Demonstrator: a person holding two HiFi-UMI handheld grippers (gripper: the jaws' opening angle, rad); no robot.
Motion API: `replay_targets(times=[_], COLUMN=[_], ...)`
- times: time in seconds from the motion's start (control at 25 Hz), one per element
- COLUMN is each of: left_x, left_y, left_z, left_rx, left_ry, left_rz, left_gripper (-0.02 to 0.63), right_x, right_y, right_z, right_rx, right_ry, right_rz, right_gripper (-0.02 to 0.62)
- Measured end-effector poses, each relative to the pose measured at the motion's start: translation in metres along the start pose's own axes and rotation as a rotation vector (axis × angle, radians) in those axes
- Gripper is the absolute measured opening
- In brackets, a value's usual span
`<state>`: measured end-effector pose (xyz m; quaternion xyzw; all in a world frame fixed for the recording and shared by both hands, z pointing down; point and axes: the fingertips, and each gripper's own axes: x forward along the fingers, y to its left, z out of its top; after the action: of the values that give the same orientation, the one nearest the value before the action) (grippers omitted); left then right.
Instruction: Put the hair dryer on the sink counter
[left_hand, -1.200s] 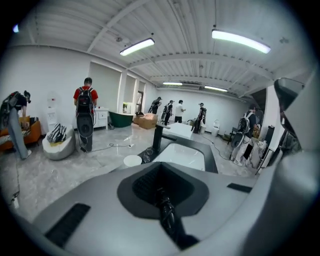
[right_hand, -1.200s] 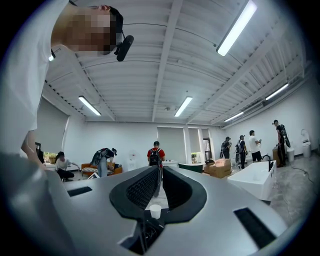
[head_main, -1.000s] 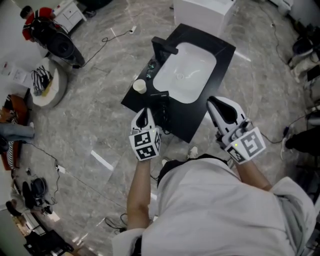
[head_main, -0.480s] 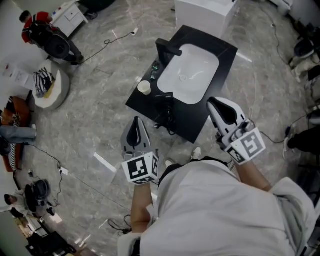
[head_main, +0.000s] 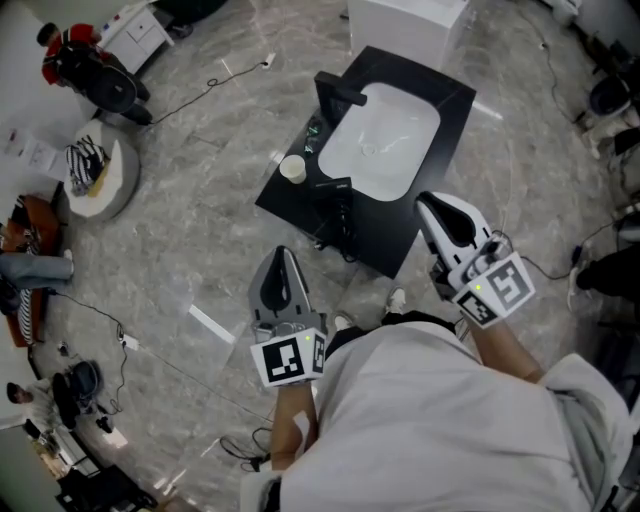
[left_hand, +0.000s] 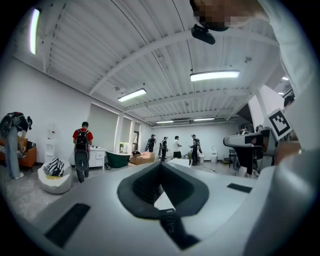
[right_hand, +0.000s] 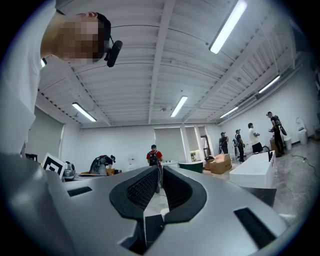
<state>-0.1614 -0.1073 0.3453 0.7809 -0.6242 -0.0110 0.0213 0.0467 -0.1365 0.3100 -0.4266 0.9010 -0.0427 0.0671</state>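
The black hair dryer (head_main: 336, 205) lies on the near left part of the black sink counter (head_main: 440, 110), beside the white basin (head_main: 382, 140); its cord trails at the counter's edge. My left gripper (head_main: 283, 258) is over the floor, short of the counter and apart from the dryer, shut with nothing in it. In the left gripper view its jaws (left_hand: 160, 165) meet at the tips. My right gripper (head_main: 440, 207) hovers off the counter's near right corner, and its jaws (right_hand: 159, 169) also stand together, empty.
A paper cup (head_main: 292, 168) and a black faucet (head_main: 335, 95) stand on the counter's left side. A white round pouf (head_main: 95, 175) with striped cloth sits at left, with cables (head_main: 110, 330) on the marble floor. Several people stand farther off in the room.
My left gripper has drawn back from the counter's near edge toward the body and now hangs over the floor. The right gripper has barely moved. The dryer stays on the counter.
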Motion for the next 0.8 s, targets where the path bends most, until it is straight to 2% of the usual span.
replay_targets(times=[0.24,0.8], left_x=[-0.009,-0.013], left_y=[0.019,0.026], left_z=[-0.004,-0.01], left_rx=[-0.071,-0.104], left_ry=[0.006,0.02], left_rz=[0.014,0.031], left_gripper=[0.002,0.002], right_x=[0.001,-0.001], right_y=[0.015,0.025], right_z=[-0.004,-0.003], right_rx=[-0.006,-0.047], right_ry=[0.011,0.012], right_rz=[0.006,-0.002], right_gripper=[0.054,0.054])
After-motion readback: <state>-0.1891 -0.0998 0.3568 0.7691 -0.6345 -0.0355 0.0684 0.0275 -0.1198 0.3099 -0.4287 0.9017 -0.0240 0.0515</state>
